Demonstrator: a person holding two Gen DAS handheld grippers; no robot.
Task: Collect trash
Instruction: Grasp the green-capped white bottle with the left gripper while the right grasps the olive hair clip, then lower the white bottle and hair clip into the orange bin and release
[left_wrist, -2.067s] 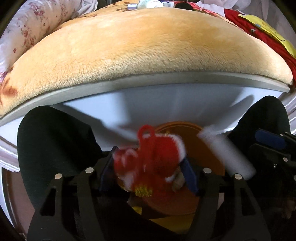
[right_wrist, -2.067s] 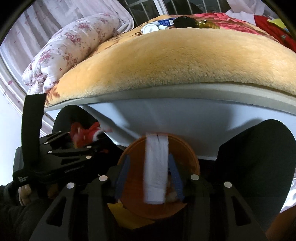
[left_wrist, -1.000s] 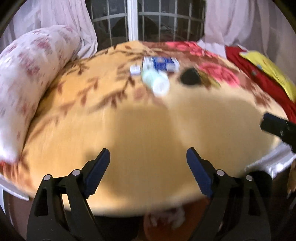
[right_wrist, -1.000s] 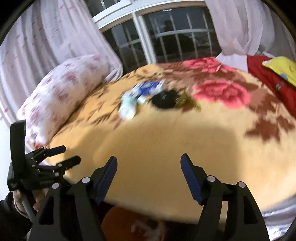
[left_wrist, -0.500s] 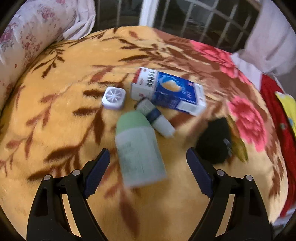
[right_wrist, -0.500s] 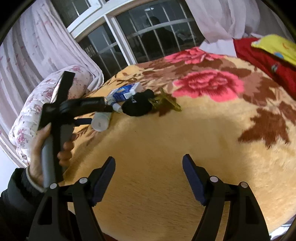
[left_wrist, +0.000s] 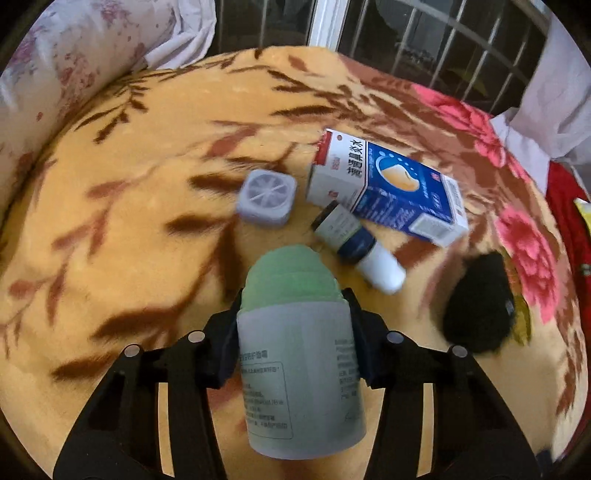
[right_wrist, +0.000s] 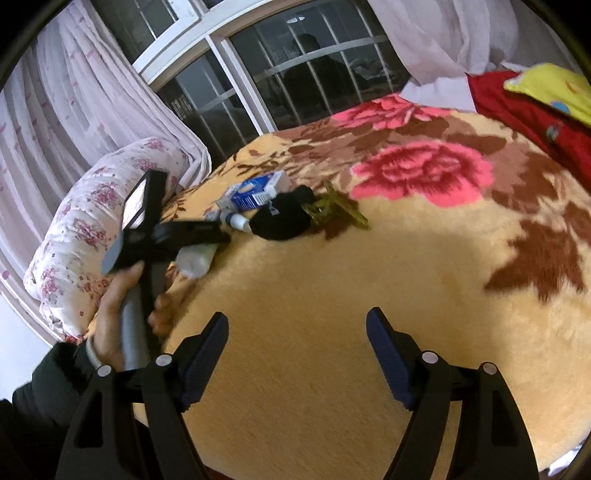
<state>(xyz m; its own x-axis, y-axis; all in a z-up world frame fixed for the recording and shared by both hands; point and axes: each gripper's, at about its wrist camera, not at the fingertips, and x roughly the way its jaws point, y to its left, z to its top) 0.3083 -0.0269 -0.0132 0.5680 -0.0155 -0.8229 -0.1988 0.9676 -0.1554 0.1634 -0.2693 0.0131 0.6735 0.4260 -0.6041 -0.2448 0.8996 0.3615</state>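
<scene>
The green-capped bottle (left_wrist: 295, 354) lies on the floral blanket (left_wrist: 122, 229), cap pointing away toward the window, and the left gripper (left_wrist: 293, 321) has just closed on it — a pad pressed against each side just below the cap. Beyond the bottle sit a small square white container (left_wrist: 266, 202), a dropper bottle (left_wrist: 356, 245) and a blue-and-white carton (left_wrist: 388, 188); a black pouch (left_wrist: 478, 302) lies to the bottle's right. The right gripper (right_wrist: 297, 354) hangs over bare blanket, well apart from the bottle — jaws wide, nothing between them.
</scene>
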